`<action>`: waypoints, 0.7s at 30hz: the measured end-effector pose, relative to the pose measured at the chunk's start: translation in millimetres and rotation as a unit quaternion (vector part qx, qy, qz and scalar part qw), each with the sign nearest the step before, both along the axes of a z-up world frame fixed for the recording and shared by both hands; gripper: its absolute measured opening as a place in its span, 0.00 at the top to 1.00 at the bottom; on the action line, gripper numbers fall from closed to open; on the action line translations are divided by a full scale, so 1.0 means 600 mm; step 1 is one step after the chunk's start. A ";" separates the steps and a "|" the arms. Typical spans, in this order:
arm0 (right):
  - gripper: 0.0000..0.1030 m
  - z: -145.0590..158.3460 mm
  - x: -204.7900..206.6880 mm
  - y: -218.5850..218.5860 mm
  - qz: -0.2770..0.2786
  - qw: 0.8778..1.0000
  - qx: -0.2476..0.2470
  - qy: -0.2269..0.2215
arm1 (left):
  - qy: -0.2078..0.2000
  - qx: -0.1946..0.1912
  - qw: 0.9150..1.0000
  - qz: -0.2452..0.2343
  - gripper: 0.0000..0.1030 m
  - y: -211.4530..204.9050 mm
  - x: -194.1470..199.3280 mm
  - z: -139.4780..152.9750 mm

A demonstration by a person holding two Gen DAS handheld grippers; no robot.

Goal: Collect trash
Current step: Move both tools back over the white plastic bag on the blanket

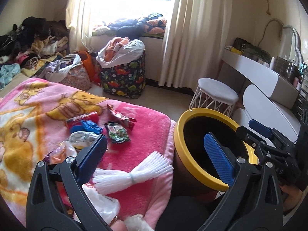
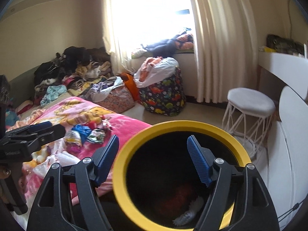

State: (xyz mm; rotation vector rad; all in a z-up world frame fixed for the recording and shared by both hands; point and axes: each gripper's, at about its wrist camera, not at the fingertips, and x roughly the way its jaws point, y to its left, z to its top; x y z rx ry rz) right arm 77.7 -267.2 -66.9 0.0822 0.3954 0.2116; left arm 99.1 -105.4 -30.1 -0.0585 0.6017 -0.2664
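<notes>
A yellow-rimmed bin (image 1: pixel 192 148) with a dark inside stands against the bed's right edge; it also shows in the right wrist view (image 2: pixel 123 182), holding white foam netting (image 2: pixel 189 213) and something red. On the pink blanket (image 1: pixel 150 130) lie a white foam net (image 1: pixel 132 175), a green snack wrapper (image 1: pixel 118 132), a red wrapper (image 1: pixel 120 118), a red and blue packet (image 1: pixel 84 124) and a white wrapper (image 1: pixel 81 137). My left gripper (image 1: pixel 156 154) is open and empty above the foam net. My right gripper (image 2: pixel 153 161) is open and empty over the bin's mouth.
A dinosaur-print hamper (image 1: pixel 123 77) with a stuffed white bag stands by the curtain. A white wire-legged stool (image 1: pixel 217 94) and a white dressing table (image 1: pixel 256 71) are to the right. Clothes (image 1: pixel 32 44) are piled at the far end of the bed.
</notes>
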 end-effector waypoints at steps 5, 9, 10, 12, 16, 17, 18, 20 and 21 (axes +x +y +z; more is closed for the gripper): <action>0.29 0.009 -0.008 0.030 0.021 1.000 -0.017 -0.009 | -0.004 -0.008 1.000 0.013 0.10 0.021 -0.004 0.004; 0.29 0.011 -0.010 0.045 0.038 0.999 -0.023 -0.009 | -0.006 -0.011 1.000 0.024 0.10 0.037 -0.006 0.006; 0.29 0.012 -0.012 0.052 0.044 0.999 -0.026 -0.010 | -0.007 -0.012 1.000 0.027 0.10 0.040 -0.007 0.006; 0.28 0.012 -0.013 0.064 0.055 0.998 -0.033 -0.011 | -0.008 -0.013 0.999 0.033 0.10 0.049 -0.009 0.007; 0.28 0.011 -0.020 0.093 0.080 0.995 -0.050 -0.013 | -0.008 -0.019 0.999 0.044 0.10 0.066 -0.011 0.006; 0.28 0.011 -0.020 0.098 0.086 0.995 -0.051 -0.012 | -0.008 -0.020 0.999 0.046 0.10 0.070 -0.012 0.007; 0.28 0.010 -0.021 0.103 0.090 0.994 -0.052 -0.011 | -0.008 -0.021 0.999 0.049 0.10 0.074 -0.012 0.007; 0.28 0.009 -0.021 0.116 0.102 0.993 -0.057 -0.008 | -0.008 -0.022 0.998 0.054 0.10 0.085 -0.012 0.006; 0.28 0.008 -0.021 0.122 0.108 0.992 -0.061 -0.006 | -0.009 -0.023 0.998 0.056 0.10 0.091 -0.012 0.007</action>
